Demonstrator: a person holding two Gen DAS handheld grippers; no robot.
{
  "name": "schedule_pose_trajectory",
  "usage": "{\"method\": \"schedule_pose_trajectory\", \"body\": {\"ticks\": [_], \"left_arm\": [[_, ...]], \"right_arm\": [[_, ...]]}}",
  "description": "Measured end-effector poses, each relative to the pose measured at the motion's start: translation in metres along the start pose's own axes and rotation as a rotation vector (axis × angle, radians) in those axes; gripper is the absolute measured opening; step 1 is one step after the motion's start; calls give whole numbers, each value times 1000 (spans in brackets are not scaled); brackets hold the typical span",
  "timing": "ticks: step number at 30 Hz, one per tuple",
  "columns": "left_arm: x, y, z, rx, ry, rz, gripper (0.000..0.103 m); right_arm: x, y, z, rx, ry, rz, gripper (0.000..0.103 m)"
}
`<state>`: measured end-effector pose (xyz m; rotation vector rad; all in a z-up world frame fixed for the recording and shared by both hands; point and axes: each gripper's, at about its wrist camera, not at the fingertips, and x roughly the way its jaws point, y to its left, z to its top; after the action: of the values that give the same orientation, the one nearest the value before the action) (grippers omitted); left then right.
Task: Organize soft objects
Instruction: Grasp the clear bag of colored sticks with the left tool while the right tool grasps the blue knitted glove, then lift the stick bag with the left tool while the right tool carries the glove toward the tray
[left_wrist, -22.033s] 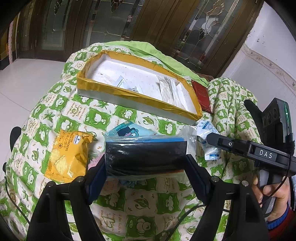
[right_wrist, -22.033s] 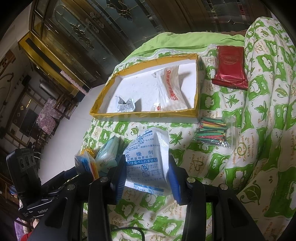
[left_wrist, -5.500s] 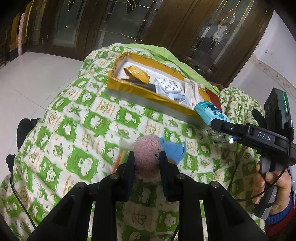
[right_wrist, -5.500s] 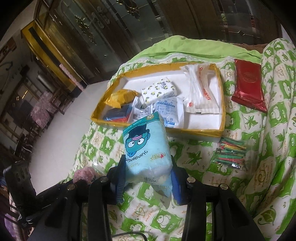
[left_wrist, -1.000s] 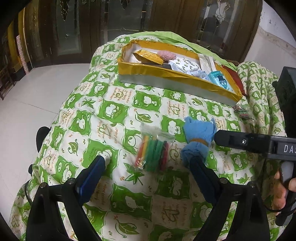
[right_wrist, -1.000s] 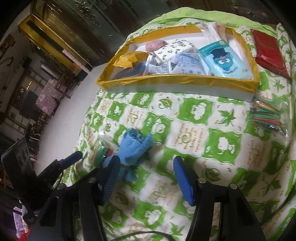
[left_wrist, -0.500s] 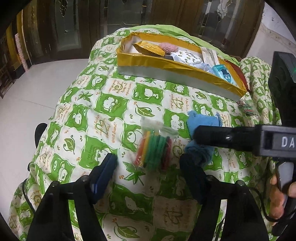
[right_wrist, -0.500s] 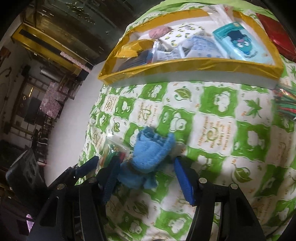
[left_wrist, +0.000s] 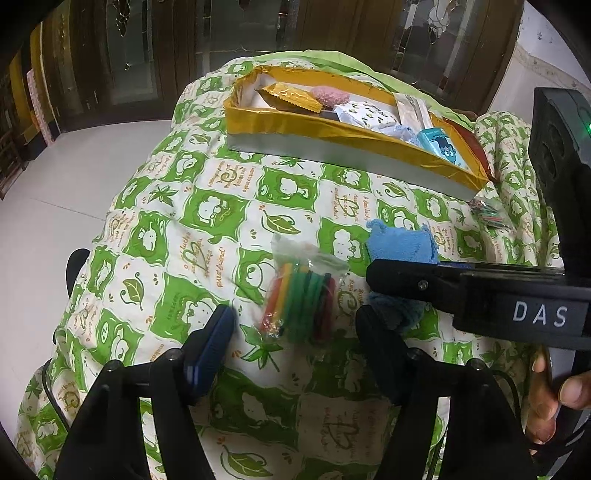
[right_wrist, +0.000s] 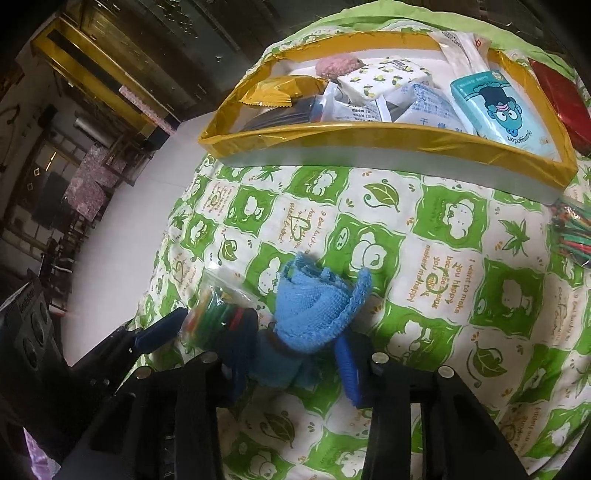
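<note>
A clear bag of coloured sticks (left_wrist: 299, 299) lies on the green-and-white quilt between the fingers of my left gripper (left_wrist: 291, 328). Its jaws are closing, and the pads stand a little off the bag on both sides. Just to the right, my right gripper (right_wrist: 295, 354) is shut on a rolled blue cloth (right_wrist: 314, 310), whose frilled top sticks out above the pads. In the left wrist view the same blue cloth (left_wrist: 400, 240) shows behind the right gripper's black finger. Farther back sits the gold-rimmed box (left_wrist: 332, 129) holding several soft packs, a yellow packet and a pink fuzzy ball (right_wrist: 336, 64).
A second bag of coloured sticks (right_wrist: 572, 232) lies right of the box (right_wrist: 369, 133), and a red packet (right_wrist: 565, 99) behind it. The quilt drops off to a pale floor on the left. A person's hand (left_wrist: 554, 391) holds the right gripper's handle.
My right gripper has moved forward over the blue cloth and shut on it. The left gripper's jaws have narrowed around the bag of sticks.
</note>
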<state>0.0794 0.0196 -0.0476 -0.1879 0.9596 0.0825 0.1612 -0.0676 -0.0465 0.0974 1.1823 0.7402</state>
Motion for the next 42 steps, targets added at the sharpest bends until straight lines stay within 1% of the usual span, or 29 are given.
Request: {"method": "schedule_pose_trajectory", "body": {"ticks": [1, 2, 12, 16, 20, 24, 26, 28, 29, 31, 32, 34, 38, 42], "left_arm": [[-1, -1, 0, 2, -5, -4, 61], [-1, -1, 0, 3, -8, -7, 59], [0, -2, 0, 8, -7, -5, 59], [3, -5, 1, 26, -7, 11, 59], [6, -8, 2, 45, -12, 25, 59], [6, -12, 2, 74, -19, 46, 59], [6, -15, 1, 91, -22, 59, 52], [5, -16, 1, 100, -26, 67, 42], [4, -16, 0, 101, -27, 64, 39], [1, -17, 0, 103, -29, 39, 16], [0, -19, -1, 107, -24, 20, 14], [-1, -28, -3, 130, -20, 1, 14], [2, -43, -9, 191, -5, 6, 14], [6, -40, -9, 176, 13, 0, 14]], "right_arm": [[-3, -2, -2, -7, -3, -4, 42], [-6, -4, -3, -12, -5, -7, 42], [-14, -10, -7, -37, -22, -34, 42], [-27, -17, -10, -51, -44, -68, 42], [-36, -34, -7, -1, -56, -77, 42], [-39, -45, -5, 44, -53, -65, 42], [-37, -45, -5, 49, -46, -62, 42], [-33, -42, -7, 39, -37, -67, 42], [-31, -41, -8, 33, -33, -69, 42], [-28, -37, -10, 16, -25, -75, 42], [-26, -36, -11, 9, -22, -77, 42], [-25, -33, -12, -3, -20, -80, 42], [-24, -36, -11, 4, -19, -74, 42], [-26, -38, -10, 15, -22, -69, 42]]}}
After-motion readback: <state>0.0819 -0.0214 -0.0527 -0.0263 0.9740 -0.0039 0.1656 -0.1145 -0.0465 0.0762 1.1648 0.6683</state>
